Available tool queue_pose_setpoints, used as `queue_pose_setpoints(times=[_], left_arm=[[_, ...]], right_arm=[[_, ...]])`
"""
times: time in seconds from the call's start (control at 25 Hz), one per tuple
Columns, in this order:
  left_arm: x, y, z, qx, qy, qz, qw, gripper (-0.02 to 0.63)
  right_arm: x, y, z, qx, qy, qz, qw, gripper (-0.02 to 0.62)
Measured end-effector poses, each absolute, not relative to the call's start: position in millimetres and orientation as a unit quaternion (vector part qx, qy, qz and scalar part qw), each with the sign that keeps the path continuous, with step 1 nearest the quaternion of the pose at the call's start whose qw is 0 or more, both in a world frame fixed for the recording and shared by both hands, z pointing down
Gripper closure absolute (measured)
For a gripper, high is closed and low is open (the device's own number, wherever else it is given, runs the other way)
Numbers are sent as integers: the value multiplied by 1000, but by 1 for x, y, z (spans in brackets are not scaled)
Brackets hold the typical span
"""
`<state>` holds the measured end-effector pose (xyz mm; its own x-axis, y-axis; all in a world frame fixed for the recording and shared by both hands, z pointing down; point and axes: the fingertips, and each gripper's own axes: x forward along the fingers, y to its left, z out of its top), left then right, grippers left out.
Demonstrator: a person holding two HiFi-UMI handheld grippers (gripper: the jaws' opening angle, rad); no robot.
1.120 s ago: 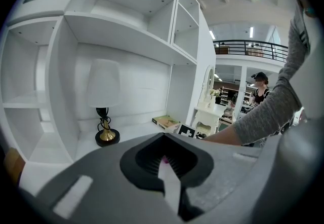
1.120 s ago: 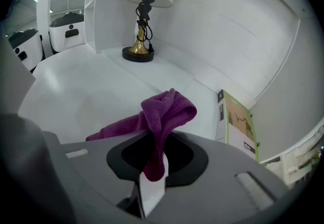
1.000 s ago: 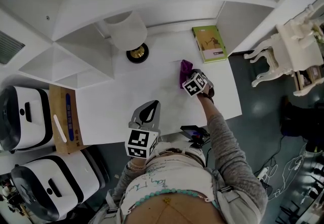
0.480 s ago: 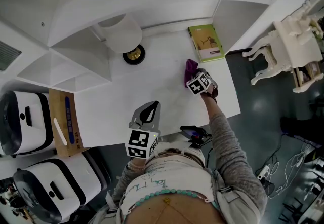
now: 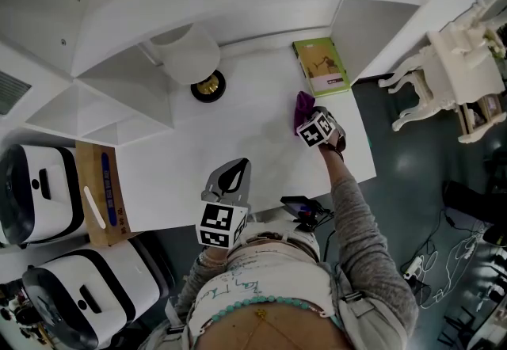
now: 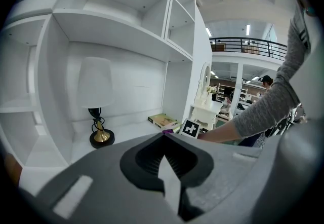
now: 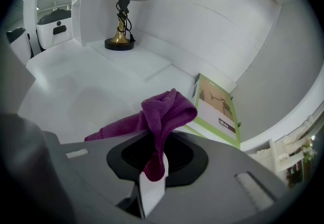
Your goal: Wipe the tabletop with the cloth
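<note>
- the right gripper (image 7: 152,177) is clenched on the purple cloth (image 7: 164,111), which lies bunched on the white tabletop (image 5: 238,135) near the green book (image 5: 321,66).
- the left gripper (image 6: 164,167) is closed on nothing, over the tabletop's near edge, well apart from the cloth.
- a lamp (image 5: 190,55) stands at the back.

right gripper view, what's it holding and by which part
The right tongs are shut on the purple cloth, pinching one narrow folded end; the rest bunches up ahead of them. The left tongs are shut on nothing.
</note>
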<state>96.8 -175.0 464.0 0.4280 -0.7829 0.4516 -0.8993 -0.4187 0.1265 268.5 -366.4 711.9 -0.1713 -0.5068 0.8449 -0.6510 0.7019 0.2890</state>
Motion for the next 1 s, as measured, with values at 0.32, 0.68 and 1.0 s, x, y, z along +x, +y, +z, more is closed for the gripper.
queue_pose_setpoints(times=[0.32,0.68,1.0], left_arm=[[97,-177,464,826,-509,166,178,604],[99,-178,465,825,-509,170,177,604],[101,-182,466,826,-506,173,178,604]], right_arm=[[286,-371,712,384,-752,65,532,511],[311,-376,713,395,-740,66,541,511],[317,-376,714,391,-737,50,549,512]])
